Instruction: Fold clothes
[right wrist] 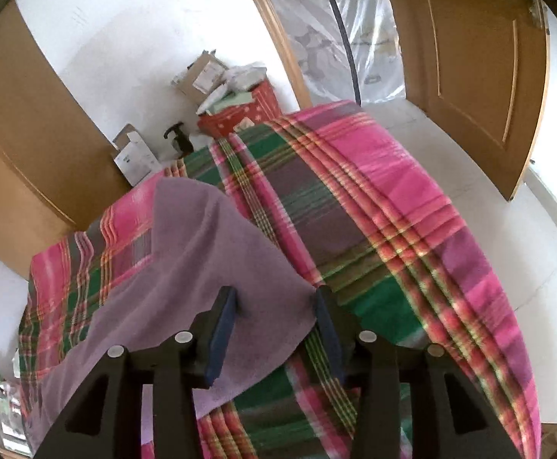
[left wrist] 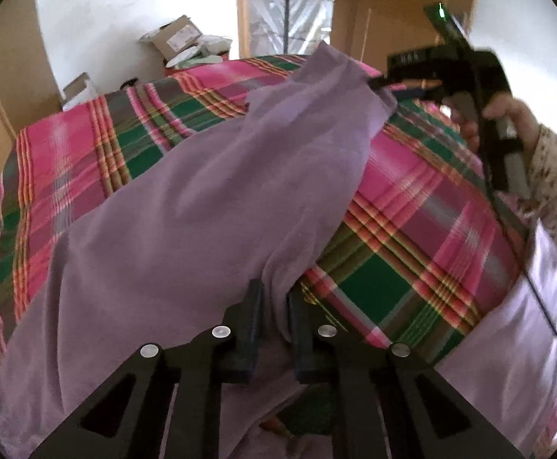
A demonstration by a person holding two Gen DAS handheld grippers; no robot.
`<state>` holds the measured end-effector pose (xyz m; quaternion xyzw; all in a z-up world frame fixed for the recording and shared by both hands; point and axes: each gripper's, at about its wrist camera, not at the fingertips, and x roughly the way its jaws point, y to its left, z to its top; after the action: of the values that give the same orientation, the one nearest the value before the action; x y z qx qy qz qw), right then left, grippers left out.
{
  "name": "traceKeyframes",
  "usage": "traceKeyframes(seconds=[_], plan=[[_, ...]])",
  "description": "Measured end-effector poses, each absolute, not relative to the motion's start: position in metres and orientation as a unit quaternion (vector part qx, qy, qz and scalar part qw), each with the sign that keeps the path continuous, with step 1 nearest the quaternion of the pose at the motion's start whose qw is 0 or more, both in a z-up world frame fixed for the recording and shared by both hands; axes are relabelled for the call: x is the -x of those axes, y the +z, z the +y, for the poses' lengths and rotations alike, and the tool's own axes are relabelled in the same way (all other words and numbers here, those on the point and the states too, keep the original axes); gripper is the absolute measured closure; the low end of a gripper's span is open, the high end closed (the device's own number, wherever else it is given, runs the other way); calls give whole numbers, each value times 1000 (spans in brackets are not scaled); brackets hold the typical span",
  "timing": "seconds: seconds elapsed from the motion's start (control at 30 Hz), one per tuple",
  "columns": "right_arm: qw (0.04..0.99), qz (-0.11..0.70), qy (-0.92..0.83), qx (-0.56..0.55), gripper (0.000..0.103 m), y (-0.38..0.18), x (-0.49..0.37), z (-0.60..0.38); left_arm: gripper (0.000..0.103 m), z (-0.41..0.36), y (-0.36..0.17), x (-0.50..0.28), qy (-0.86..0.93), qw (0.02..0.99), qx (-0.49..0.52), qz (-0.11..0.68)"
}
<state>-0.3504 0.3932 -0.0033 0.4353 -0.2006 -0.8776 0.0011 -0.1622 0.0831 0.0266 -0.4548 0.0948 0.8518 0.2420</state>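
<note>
Left wrist view: the left gripper point(left wrist: 272, 329) pinches a fold of the lilac garment point(left wrist: 186, 210) between near-closed fingers; beyond it the cloth drapes across the plaid bedcover point(left wrist: 412, 237); farther right, the right gripper point(right wrist: 276, 329) stands spread, the garment's corner between its fingers, untouched; cardboard boxes point(right wrist: 205, 76) lie far ahead.

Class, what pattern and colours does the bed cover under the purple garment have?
The bed cover is plaid in pink, green and grey-purple with thin yellow lines, clearest in the right wrist view.
</note>
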Motion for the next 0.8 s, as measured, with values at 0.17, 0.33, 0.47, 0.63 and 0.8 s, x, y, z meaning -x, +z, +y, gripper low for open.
traceKeyframes(seconds=[0.17, 0.33, 0.47, 0.63, 0.8], plan=[[33, -199, -884, -422, 96, 5, 340, 382, 91, 64, 42, 162, 867, 232, 438, 45], [47, -187, -909, -370, 96, 49, 316, 368, 91, 43, 56, 157, 877, 225, 425, -3], [87, -166, -926, -328, 96, 94, 305, 342, 91, 21, 63, 154, 884, 208, 416, -36], [141, -143, -922, -330, 96, 108, 300, 296, 91, 3, 62, 150, 887, 194, 416, -55], [189, -135, -902, -363, 96, 90, 299, 254, 91, -9, 57, 147, 886, 185, 420, -65]])
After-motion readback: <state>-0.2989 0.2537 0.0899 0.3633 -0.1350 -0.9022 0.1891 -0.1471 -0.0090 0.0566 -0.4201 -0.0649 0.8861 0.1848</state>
